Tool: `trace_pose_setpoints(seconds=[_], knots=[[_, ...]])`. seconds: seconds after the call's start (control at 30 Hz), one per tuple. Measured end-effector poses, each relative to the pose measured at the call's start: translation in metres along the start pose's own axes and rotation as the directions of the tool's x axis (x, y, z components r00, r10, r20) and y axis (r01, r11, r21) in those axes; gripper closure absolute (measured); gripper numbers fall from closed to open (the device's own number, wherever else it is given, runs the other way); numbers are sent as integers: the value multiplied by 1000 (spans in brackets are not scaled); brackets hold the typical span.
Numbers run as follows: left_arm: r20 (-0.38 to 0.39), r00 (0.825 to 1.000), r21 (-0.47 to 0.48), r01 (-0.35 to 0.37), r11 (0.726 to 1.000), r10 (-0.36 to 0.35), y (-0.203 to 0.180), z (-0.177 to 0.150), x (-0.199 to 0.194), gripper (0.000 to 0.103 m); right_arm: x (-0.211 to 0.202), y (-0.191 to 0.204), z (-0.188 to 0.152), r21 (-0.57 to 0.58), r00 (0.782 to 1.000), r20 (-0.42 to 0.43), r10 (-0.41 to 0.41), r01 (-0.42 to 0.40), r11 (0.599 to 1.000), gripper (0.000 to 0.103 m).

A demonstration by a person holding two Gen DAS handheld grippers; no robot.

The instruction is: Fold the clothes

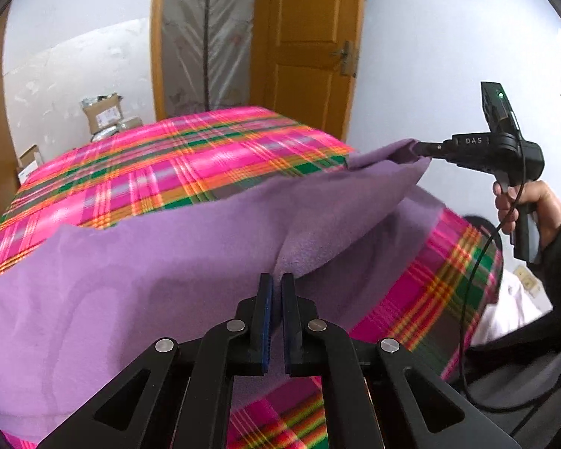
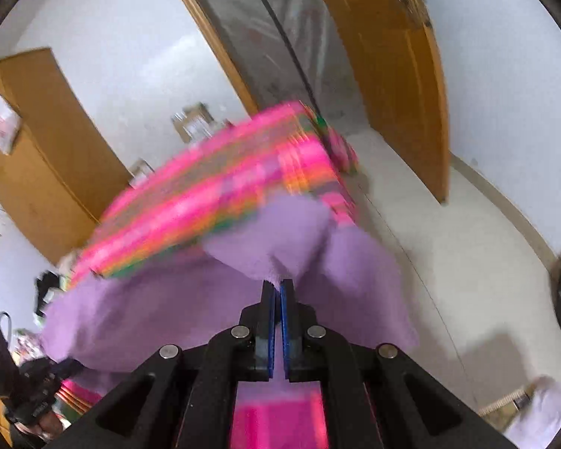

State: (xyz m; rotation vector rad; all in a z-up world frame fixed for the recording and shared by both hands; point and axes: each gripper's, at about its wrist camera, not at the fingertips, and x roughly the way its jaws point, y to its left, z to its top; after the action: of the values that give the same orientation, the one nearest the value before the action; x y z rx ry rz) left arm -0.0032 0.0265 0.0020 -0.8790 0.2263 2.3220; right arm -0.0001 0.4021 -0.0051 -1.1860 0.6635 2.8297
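Over the plaid bed, left gripper and right gripper each pinch the purple cloth (edge lifted, right view blurred).

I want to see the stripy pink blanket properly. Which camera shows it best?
The left wrist view: the plaid blanket is sharp there, its pink, green and orange stripes clear across the bed. In the right wrist view the blanket is blurred and partly hidden by the purple cloth.

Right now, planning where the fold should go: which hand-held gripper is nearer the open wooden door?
Right. The right hand-held gripper pinches the purple garment on the side toward the wooden door; the left hand-held gripper grips the garment's near edge, farther back.
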Motion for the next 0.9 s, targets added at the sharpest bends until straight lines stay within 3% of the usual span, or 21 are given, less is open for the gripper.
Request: trace_pose_setpoints(seconds=[0.1, 0.27, 0.4, 0.6, 0.7, 0.73, 0.77, 0.9], knots=[[-58, 998, -9, 30, 1000, -31, 1, -11, 13, 98, 5, -2, -7, -24, 999, -35, -41, 40, 999, 93], [-93, 995, -29, 41, 999, -44, 2, -20, 23, 98, -2, 31, 3, -215, 991, 58, -124, 134, 967, 69], [-90, 995, -42, 44, 998, -48, 5, -21, 24, 98, 12, 54, 10, -325, 988, 70, -135, 151, 934, 68], [-90, 995, -54, 47, 997, -52, 7, -21, 26, 98, 47, 79, 9, -478, 986, 6, -169, 151, 865, 68], [-90, 995, -56, 48, 997, -53, 6, -21, 26, 98, 63, 78, 12, -506, 979, -27, -201, 160, 847, 68], [-89, 995, -56, 48, 997, -53, 6, -21, 25, 98, 66, 77, 13, -505, 978, -31, -207, 163, 848, 76], [-89, 995, -57, 49, 997, -54, 6, -21, 25, 98, 65, 71, 16, -482, 979, -27, -202, 164, 861, 99], [-87, 995, -58, 50, 997, -55, 7, -21, 25, 98, 37, 41, 24, -330, 988, 43, -150, 156, 931, 100]])
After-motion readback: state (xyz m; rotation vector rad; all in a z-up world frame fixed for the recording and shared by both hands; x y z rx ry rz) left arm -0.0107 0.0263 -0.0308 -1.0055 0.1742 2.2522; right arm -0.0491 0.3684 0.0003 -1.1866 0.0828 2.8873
